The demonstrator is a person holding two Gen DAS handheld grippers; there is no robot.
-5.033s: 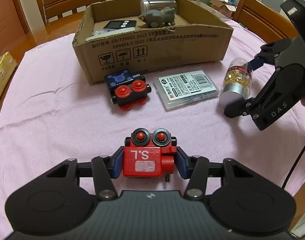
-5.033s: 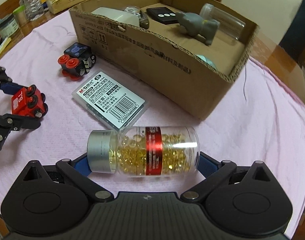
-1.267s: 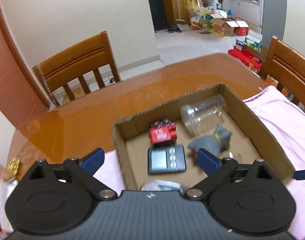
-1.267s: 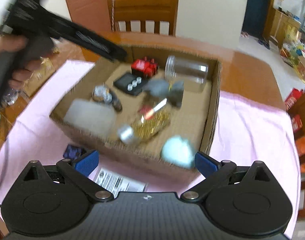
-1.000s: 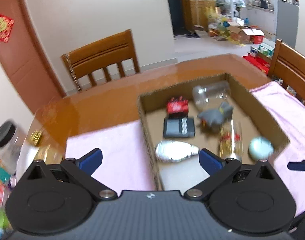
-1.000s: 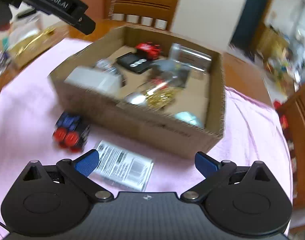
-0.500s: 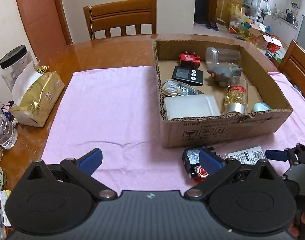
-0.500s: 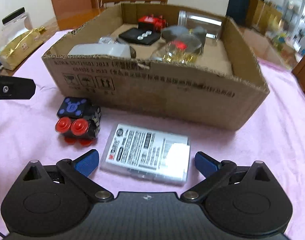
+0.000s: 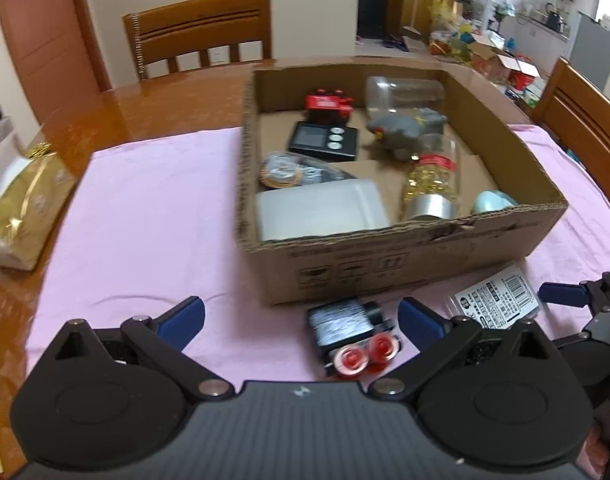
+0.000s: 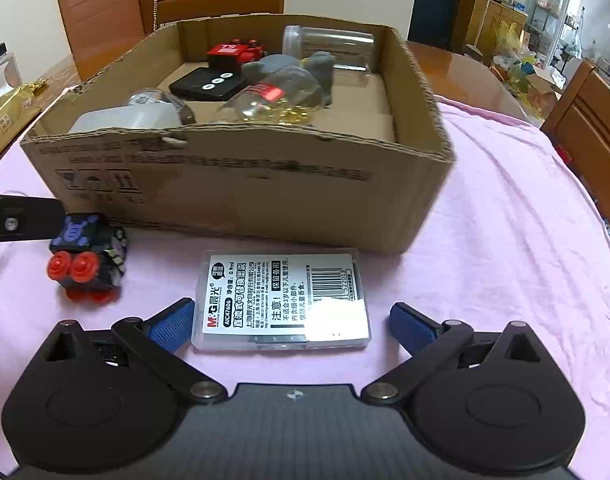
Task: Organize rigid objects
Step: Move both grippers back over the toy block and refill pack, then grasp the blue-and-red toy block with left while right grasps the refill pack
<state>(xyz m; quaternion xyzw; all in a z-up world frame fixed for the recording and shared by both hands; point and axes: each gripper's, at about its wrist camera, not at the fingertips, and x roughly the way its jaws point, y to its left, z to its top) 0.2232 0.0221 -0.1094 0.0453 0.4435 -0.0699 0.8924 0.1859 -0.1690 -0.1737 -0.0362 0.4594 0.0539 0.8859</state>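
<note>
A cardboard box (image 9: 405, 256) (image 10: 241, 192) stands on the pink cloth and holds a red toy car (image 9: 328, 105), a capsule bottle (image 9: 431, 178), a grey toy, a timer and other items. A dark blue toy car with red wheels (image 9: 355, 334) (image 10: 87, 256) lies on the cloth in front of the box, inside the span of my open left gripper (image 9: 301, 318). A clear plastic case with a label (image 10: 283, 298) (image 9: 499, 294) lies between the fingers of my open right gripper (image 10: 291, 322).
A gold packet (image 9: 21, 208) lies on the table at the left. Wooden chairs (image 9: 201, 32) stand behind and to the right of the table. The right gripper shows at the right edge of the left wrist view (image 9: 585, 300).
Both grippers have come lower and closer to the cloth in front of the box. The blue car now sits inside the left gripper's span and the case inside the right's.
</note>
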